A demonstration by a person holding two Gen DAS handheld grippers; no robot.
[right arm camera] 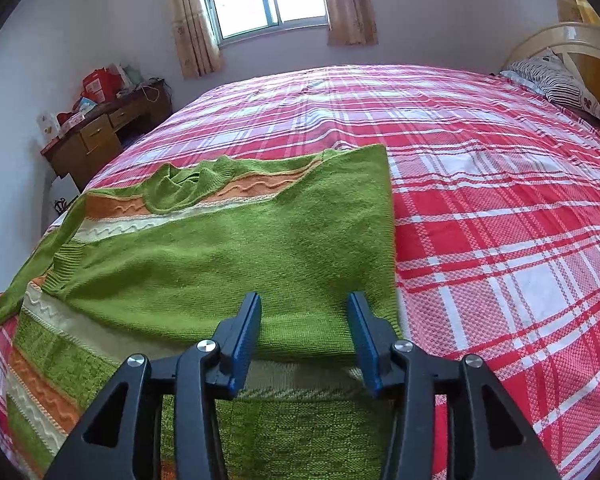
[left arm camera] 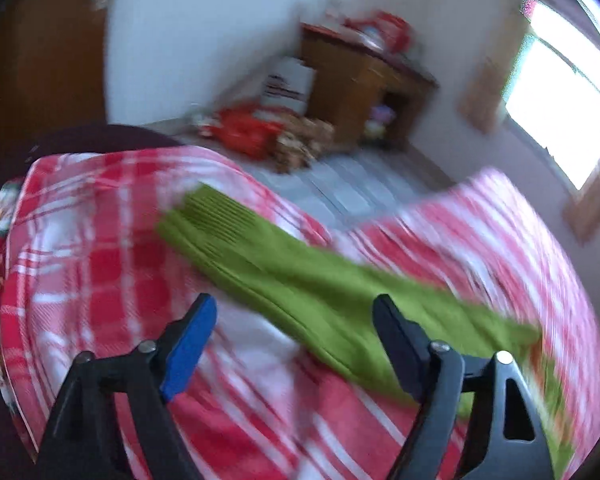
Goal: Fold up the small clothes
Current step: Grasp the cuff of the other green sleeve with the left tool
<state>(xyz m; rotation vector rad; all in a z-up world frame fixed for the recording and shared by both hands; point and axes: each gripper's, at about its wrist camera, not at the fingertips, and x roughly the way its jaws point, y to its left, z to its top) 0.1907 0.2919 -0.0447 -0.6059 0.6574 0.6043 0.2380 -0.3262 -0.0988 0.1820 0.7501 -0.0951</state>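
— Where was the sweater (right arm camera: 228, 256)?
— Flat on the bed (right arm camera: 500, 208), one side folded over, a sleeve (left arm camera: 300, 280) stretched out.
— The jaws?
— Left gripper (left arm camera: 294, 320) stood wide above the sleeve, holding nothing. Right gripper (right arm camera: 304, 320) was half open over the fold, gripping nothing.
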